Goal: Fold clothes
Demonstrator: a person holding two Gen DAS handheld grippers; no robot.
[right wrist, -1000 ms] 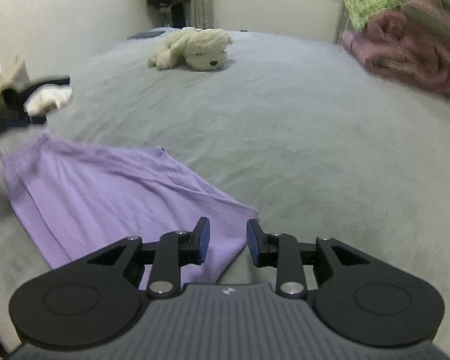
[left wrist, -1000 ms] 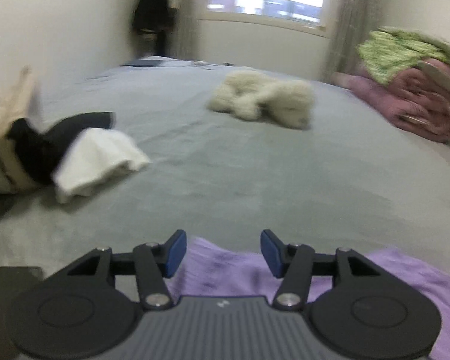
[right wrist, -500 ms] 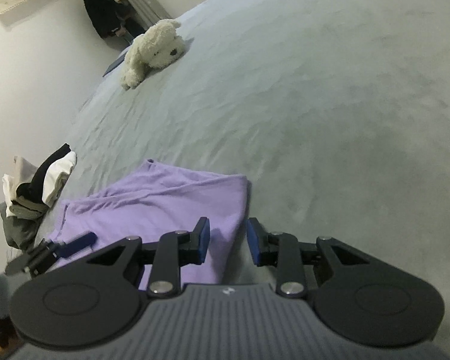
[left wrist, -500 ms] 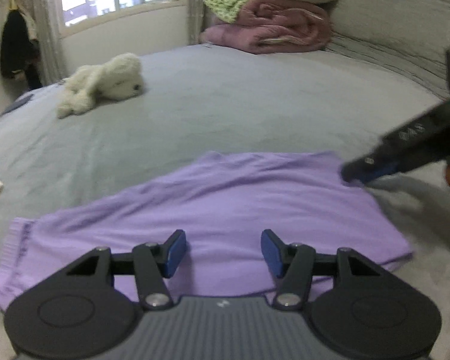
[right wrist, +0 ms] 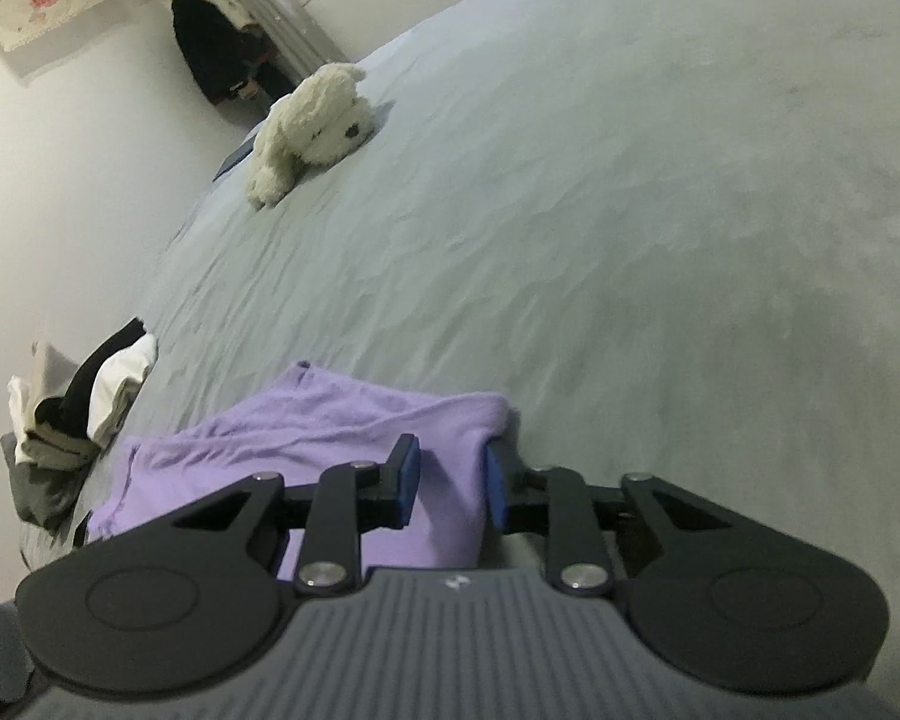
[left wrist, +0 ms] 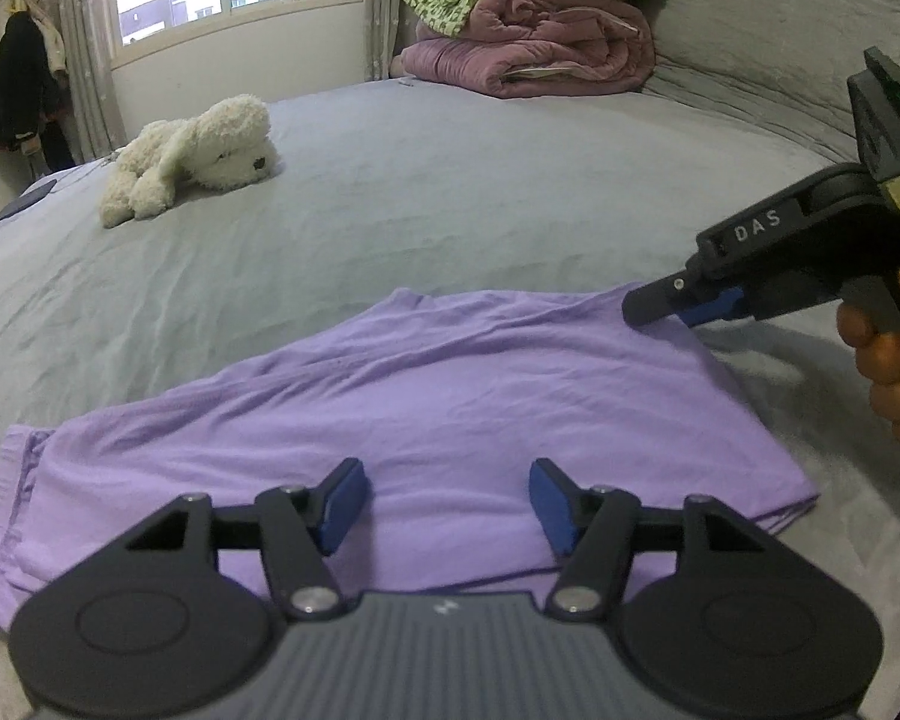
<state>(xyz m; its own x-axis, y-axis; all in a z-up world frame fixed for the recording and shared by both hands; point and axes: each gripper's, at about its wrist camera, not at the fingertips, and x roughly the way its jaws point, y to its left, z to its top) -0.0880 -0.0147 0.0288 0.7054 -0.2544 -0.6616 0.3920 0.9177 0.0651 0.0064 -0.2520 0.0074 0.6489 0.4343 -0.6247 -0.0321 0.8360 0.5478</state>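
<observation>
- Covering nearly everything in both views, a grey bed [left wrist: 510, 192] carries all the rest.
- Folded pink quilts [left wrist: 546, 54] are stacked at its far end.
- A purple garment [left wrist: 426, 396] lies flat on the near part of the bed.
- A white plush dog [left wrist: 192, 156] rests well beyond it.
- A small clothes pile [right wrist: 72, 420] sits at the bed's edge, near the garment.
- The left gripper [left wrist: 447, 507] hovers over the garment, jaws opening, nothing between them.
- The right gripper [right wrist: 447, 483], in a hand [left wrist: 894, 372], is closing on the garment's corner; the cloth sits between its pads.
</observation>
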